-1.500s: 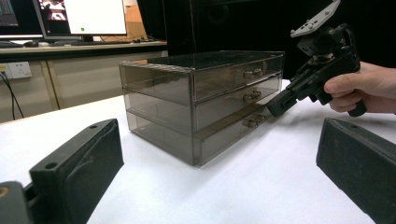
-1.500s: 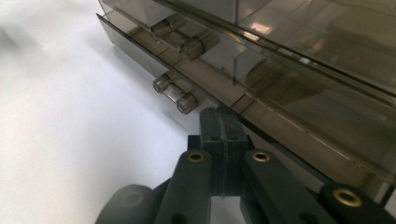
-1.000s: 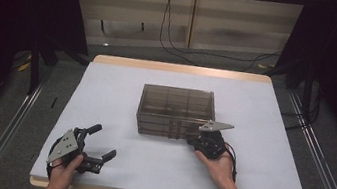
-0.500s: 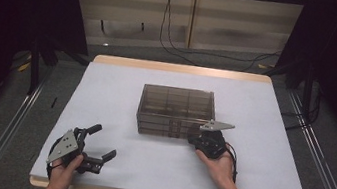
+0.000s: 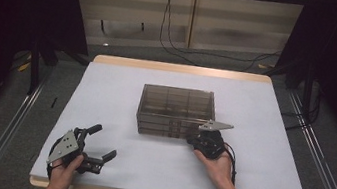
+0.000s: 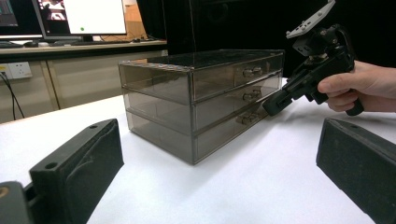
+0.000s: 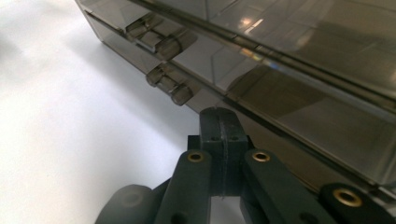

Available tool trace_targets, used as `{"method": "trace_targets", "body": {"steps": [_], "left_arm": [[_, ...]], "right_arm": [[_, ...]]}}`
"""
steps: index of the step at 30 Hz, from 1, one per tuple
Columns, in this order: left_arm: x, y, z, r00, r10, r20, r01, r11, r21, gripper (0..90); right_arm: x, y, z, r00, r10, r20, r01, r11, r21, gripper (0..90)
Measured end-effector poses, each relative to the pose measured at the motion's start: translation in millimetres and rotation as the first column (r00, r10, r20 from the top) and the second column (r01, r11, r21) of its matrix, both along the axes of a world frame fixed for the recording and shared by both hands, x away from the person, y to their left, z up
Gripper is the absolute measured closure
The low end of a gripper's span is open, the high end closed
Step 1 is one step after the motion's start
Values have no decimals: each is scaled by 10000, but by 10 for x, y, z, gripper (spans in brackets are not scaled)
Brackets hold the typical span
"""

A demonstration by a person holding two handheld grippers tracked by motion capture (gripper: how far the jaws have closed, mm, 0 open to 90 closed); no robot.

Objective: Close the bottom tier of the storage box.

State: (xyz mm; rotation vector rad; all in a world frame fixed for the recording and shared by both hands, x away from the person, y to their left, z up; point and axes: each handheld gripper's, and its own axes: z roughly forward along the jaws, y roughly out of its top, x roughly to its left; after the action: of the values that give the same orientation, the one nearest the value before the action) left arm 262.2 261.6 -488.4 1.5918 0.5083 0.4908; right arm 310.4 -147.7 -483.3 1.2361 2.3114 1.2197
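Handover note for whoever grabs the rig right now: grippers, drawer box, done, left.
Left gripper: jaws wide open, holding nothing, low at the table's near left corner.
Right gripper: jaws pressed shut on nothing, tips at the front face of the drawer box, near its lower right. Whether they touch it is hard to tell.
The drawer box, smoky clear plastic with three drawers stacked, sits mid-table. All three drawers look closed.
Done: right gripper brought up to the drawer fronts.
Left, probably: open the jaws, take a drawer handle, pull; left gripper could steady the box.
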Motion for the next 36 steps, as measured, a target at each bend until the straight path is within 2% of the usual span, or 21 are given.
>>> {"method": "trace_targets", "body": {"steps": [2,7,12,16,17,19,23,28,33,36], "left_arm": [[2,3,1,10000,31,32,-32,10000,37,4],[0,1,0,10000,14,14,-14,10000,12,4],[-1,-1,-1,10000,15,-11,-15,10000,-43,4],[-1,-2,-1,10000,13,-26,-13,10000,-45,4],[-1,0,-1,10000,29,-11,-29,10000,-10,4],[-5,-2,0,10000,81,22,-81,10000,30,4],[-1,0,1,9999,109,6,-110,9999,48,4],[-1,-1,1,9999,102,-7,-102,9999,7,4],[-2,-4,1,9999,103,-1,-103,9999,9,3],[-4,-3,0,9999,141,-26,-141,9999,-21,2]], "right_arm": [[-9,2,-2,10000,26,34,-26,10000,38,893],[-49,35,38,9999,47,111,-49,9997,237,759],[-73,36,81,9995,263,186,-273,9982,540,561],[-115,15,129,9986,441,293,-463,9956,810,459],[-140,12,148,9982,439,405,-468,9961,743,416],[-164,0,168,9985,435,327,-465,9943,962,354],[-246,-65,237,9981,347,509,-402,9930,1109,242],[-355,-217,292,9988,269,407,-315,9924,1186,172],[-487,-417,306,9989,-226,422,171,9918,1265,141],[-571,-541,335,9970,-496,590,421,9916,1220,131]]}}
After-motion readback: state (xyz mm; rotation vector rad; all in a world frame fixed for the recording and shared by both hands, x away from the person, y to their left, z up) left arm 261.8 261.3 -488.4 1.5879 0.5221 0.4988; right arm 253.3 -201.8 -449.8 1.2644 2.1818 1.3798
